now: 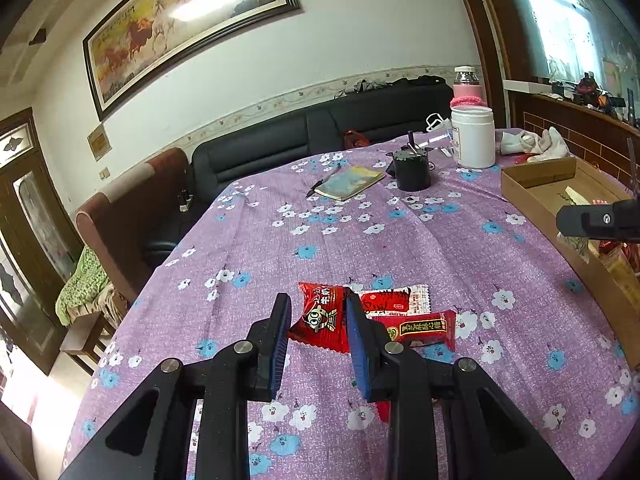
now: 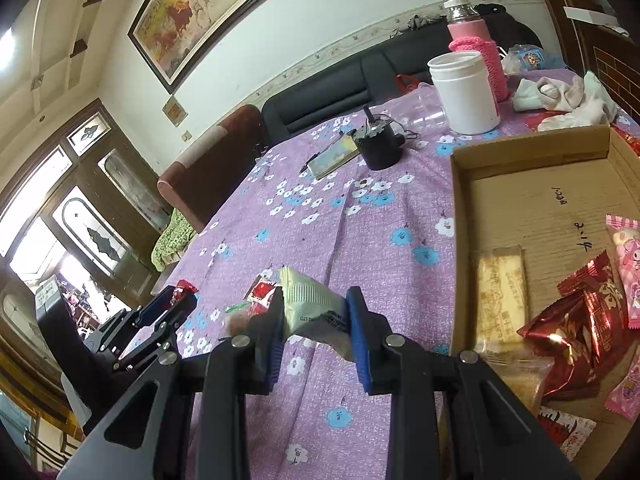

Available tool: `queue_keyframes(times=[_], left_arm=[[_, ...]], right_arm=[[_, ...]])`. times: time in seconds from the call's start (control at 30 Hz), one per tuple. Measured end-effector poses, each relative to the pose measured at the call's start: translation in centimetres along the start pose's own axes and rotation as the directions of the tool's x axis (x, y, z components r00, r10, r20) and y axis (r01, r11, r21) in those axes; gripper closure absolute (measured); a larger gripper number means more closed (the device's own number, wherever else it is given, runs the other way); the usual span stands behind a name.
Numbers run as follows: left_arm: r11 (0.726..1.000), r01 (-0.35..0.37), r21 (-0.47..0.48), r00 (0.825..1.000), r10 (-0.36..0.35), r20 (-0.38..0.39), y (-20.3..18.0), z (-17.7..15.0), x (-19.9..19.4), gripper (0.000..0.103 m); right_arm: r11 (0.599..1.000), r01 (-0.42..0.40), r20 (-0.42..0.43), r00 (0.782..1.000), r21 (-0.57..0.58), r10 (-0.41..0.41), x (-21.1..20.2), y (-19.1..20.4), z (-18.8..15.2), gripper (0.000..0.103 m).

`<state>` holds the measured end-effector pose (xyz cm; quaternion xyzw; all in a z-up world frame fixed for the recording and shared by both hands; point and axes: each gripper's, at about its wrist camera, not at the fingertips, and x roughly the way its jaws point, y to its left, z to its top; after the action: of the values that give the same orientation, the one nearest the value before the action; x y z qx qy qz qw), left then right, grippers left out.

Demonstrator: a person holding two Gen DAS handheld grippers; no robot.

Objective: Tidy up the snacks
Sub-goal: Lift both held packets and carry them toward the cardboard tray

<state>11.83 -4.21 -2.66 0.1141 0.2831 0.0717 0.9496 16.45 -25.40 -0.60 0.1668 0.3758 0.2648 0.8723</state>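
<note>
**Ann:** Three red snacks sit loose on the purple tablecloth [image 1: 440, 240], and the left gripper [image 1: 318, 336] hovers right over them with its blue pads apart and nothing between them.

**Bo:** And the other side?

**Ann:** The right gripper [image 2: 316, 334] is clamped on a pale green packet [image 2: 310, 306], held up off the cloth, just left of the cardboard box [image 2: 532, 148].

**Bo:** How far along would you call it?

**Ann:** Past halfway, I'd judge. The box already holds a good pile: a clear-wrapped biscuit bar [image 2: 502, 292], shiny dark red packets [image 2: 576, 320], pink ones at the right edge. Left to go: the green one in the claw and those three on the cloth.

**Bo:** How do they lie?

**Ann:** The red cartoon-face packet [image 1: 322, 316] lies flat with its long axis running away from the camera, partly framed by the open pads. Next to it, the red-and-white packet [image 1: 394, 300] and the dark red bar [image 1: 420, 330] lie crosswise, long axes left to right, side by side and touching.

**Bo:** And the green one?

**Ann:** Gripped across its near end, the far end sticking up and away to the left.
</note>
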Motion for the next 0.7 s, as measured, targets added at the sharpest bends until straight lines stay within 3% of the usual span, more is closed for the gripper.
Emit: queue_keyframes(times=[0.3,0.43,0.53,0.7], left_arm=[[1.0,-0.008,0.005,1.0,0.008,-0.001,-0.5,-0.1,-0.1,0.074],[1.0,0.012,-0.013,1.0,-0.012,-0.003,-0.3,0.1,-0.2,0.074],[0.998,0.048,-0.044,0.999,-0.049,-0.022,-0.1,0.6,0.0,0.074],[0.995,0.096,-0.037,0.995,-0.097,-0.022,-1.0,2.0,-1.1,0.074]], right_arm=[[0.999,0.027,0.037,0.999,0.031,-0.028,-1.2,-1.2,0.7,0.075],[0.992,0.127,0.072,0.989,0.018,-0.128,-2.2,-1.6,1.2,0.075],[0.975,0.219,0.102,0.97,0.026,-0.221,-3.4,-2.7,1.7,0.075],[0.953,0.28,0.11,0.95,0.119,-0.293,-5.3,-6.0,2.6,0.075]])
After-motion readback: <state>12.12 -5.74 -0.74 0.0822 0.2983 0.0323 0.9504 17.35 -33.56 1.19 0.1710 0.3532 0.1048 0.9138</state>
